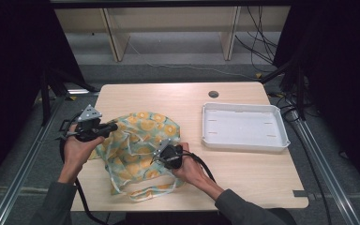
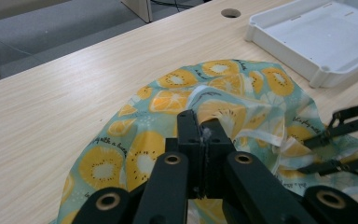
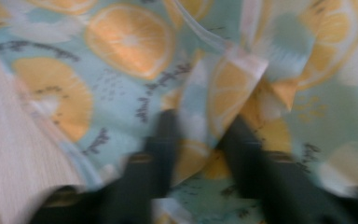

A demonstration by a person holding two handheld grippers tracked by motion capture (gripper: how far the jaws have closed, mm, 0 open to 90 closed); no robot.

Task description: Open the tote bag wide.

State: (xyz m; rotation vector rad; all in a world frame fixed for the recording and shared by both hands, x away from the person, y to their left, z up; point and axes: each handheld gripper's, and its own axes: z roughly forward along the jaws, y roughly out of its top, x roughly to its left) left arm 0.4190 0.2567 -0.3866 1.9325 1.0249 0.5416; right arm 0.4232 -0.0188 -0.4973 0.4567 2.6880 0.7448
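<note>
A cloth bag [image 1: 140,136] printed with orange slices on teal lies crumpled on the left half of the wooden table [image 1: 243,173]. At the bag's left edge my left gripper [image 1: 114,126] is held above the table. Its jaws are shut on a pinch of the fabric [image 2: 204,126], which is lifted into a ridge [image 2: 242,88]. My right gripper [image 1: 158,154] points down into the middle of the bag. In the blurred right gripper view its jaws [image 3: 201,119] stand a little apart, with a fold of the printed cloth [image 3: 126,42] between them. It also appears at the right of the left gripper view [image 2: 326,140].
A shallow white tray [image 1: 243,126] sits on the table's right half, also seen in the left gripper view [image 2: 317,37]. A round cable hole [image 1: 213,93] is near the far edge. The bag's handle loop [image 1: 145,193] trails to the front edge. Dark curtains and metal rails flank the table.
</note>
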